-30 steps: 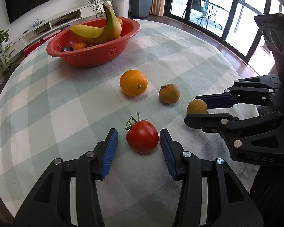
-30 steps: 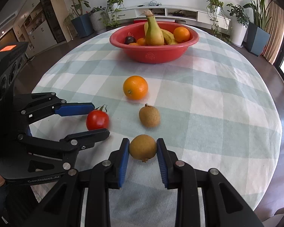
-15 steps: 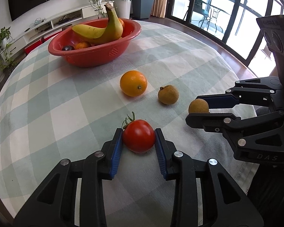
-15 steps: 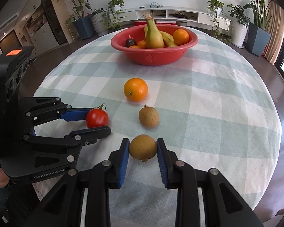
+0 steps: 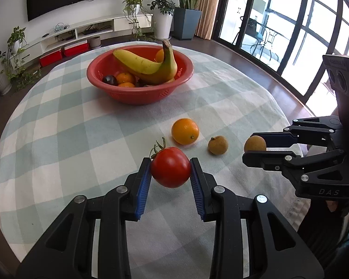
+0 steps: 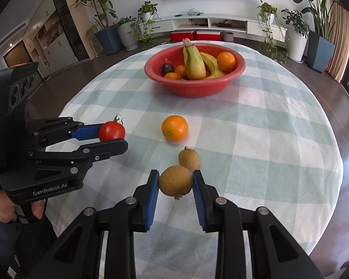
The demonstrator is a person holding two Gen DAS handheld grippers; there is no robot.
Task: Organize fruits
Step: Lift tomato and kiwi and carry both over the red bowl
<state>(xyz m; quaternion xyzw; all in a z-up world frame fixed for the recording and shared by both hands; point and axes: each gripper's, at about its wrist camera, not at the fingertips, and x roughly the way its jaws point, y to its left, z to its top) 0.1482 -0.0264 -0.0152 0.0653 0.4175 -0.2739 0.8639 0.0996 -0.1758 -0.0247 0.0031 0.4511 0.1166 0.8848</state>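
Note:
My left gripper is shut on a red tomato with a green stem, held just above the checked tablecloth. My right gripper is shut on a round brown fruit, also lifted off the cloth. In the right wrist view the left gripper shows at the left with the tomato. An orange and a second brown fruit lie on the cloth between the grippers. Farther back stands a red bowl with a banana, oranges and a dark plum.
The round table carries a pale green and white checked cloth with open cloth on the left and right of the loose fruit. A hand grips the left tool. Potted plants, a low white shelf and glass doors ring the room.
The left jaws closed on the tomato and lifted it off the cloth. The right gripper rose with the brown fruit. Both views now look more toward the bowl.

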